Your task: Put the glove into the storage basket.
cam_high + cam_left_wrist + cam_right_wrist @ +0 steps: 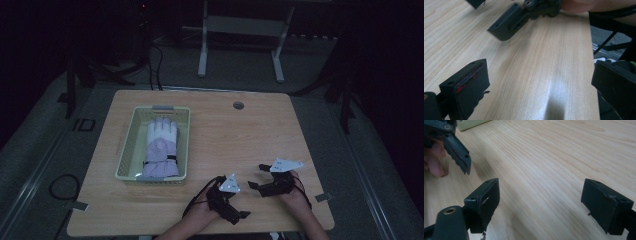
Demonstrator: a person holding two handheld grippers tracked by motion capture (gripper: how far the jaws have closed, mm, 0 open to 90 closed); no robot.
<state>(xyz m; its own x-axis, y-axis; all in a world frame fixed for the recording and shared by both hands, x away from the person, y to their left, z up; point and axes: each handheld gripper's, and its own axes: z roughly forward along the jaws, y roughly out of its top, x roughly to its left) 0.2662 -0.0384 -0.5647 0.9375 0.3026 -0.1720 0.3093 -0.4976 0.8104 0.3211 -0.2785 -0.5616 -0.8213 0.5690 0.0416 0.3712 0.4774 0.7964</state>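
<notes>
Resting low at the near edge of the worktop, both grippers are empty with jaws spread wide: left gripper angled toward the right one, right gripper pointing left across the wood. The left gripper view has bare wood between the jaws of the left gripper, and the right gripper view likewise for the right gripper.

The glove lies flat in the pale green basket at the left, well apart from both grippers, fingers toward the far end, cuff toward the near end, with a dark strap across the wrist.

Handling, as a guess: padded winter glove, so light, soft, floppy, will sag and fold when lifted; not fragile, fabric probably grippy enough. Best hold looks like the near cuff or the strap area, thicker there and closest to the grippers; pinch deep so the layers don't slip. Basket walls crowd the sides, so come from above. The light basket may shift if the glove drags.
</notes>
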